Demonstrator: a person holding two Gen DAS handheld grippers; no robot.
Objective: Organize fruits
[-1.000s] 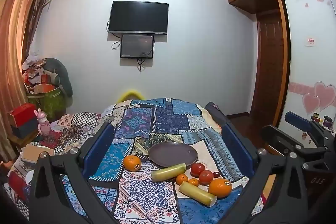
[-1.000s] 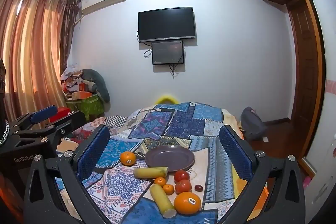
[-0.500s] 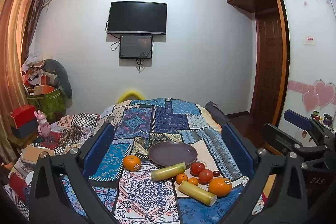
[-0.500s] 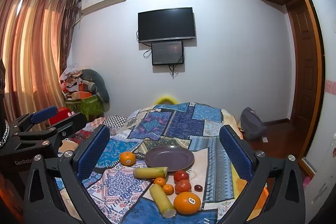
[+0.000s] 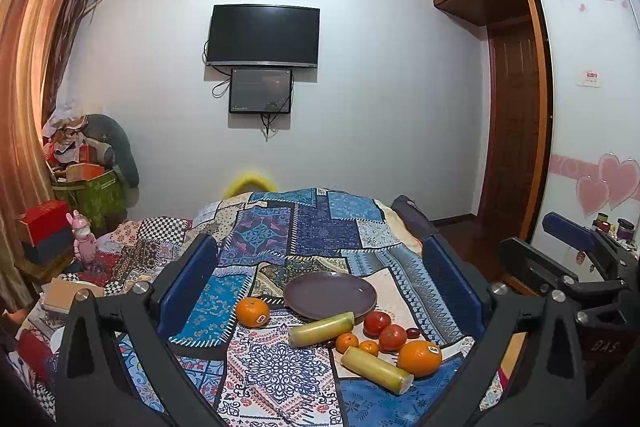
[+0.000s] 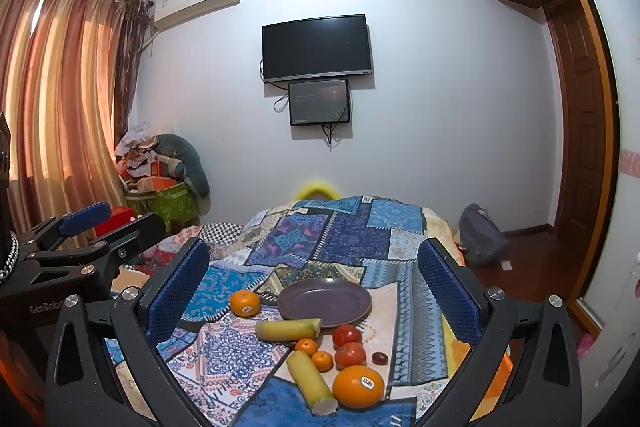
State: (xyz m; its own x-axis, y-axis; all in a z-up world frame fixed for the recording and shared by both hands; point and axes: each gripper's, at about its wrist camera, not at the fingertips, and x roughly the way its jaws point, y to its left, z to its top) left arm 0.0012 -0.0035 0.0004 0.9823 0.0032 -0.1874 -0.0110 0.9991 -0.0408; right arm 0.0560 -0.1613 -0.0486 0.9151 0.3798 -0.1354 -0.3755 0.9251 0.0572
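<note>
Bedspread point(image 5: 304, 227) holds empty plate point(image 5: 330, 295) | left gripper point(image 5: 320, 291), right gripper point(image 6: 316, 291) spread wide, holding nothing | sticker orange point(image 6: 358, 386) nearest right fingertips: straddle it squarely

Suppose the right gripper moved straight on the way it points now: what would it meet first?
Probably nothing close: the right gripper, open and empty, aims over the purple plate along the patchwork bedspread towards the far wall; depth is hard to judge.
</note>
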